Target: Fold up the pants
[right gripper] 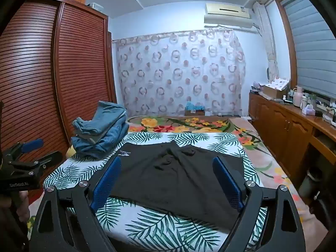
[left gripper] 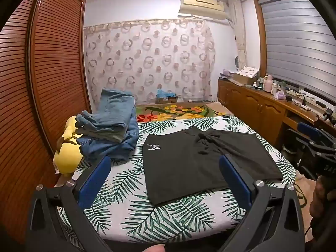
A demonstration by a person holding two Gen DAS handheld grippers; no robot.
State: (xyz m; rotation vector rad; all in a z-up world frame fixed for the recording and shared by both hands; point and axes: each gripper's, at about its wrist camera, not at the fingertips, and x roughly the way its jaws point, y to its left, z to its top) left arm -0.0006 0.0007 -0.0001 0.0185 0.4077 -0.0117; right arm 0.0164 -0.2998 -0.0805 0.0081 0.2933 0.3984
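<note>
Black shorts point(left gripper: 189, 163) with a small white logo lie spread flat on the palm-leaf sheet point(left gripper: 130, 189), waist drawstring bunched at the far middle. They also show in the right wrist view point(right gripper: 172, 176). My left gripper point(left gripper: 166, 168) is open and empty, held above the near edge of the shorts. My right gripper point(right gripper: 168, 170) is open and empty, above the shorts' near half. The right gripper shows at the right edge of the left wrist view point(left gripper: 315, 140); the left gripper shows at the left edge of the right wrist view point(right gripper: 27, 153).
A pile of folded blue jeans point(left gripper: 111, 130) sits at the bed's left, on a yellow plush point(left gripper: 67, 151). A floral blanket point(left gripper: 176, 111) covers the far bed. A slatted wardrobe point(left gripper: 42, 84) stands left; a wooden cabinet point(left gripper: 258, 109) with bottles stands right.
</note>
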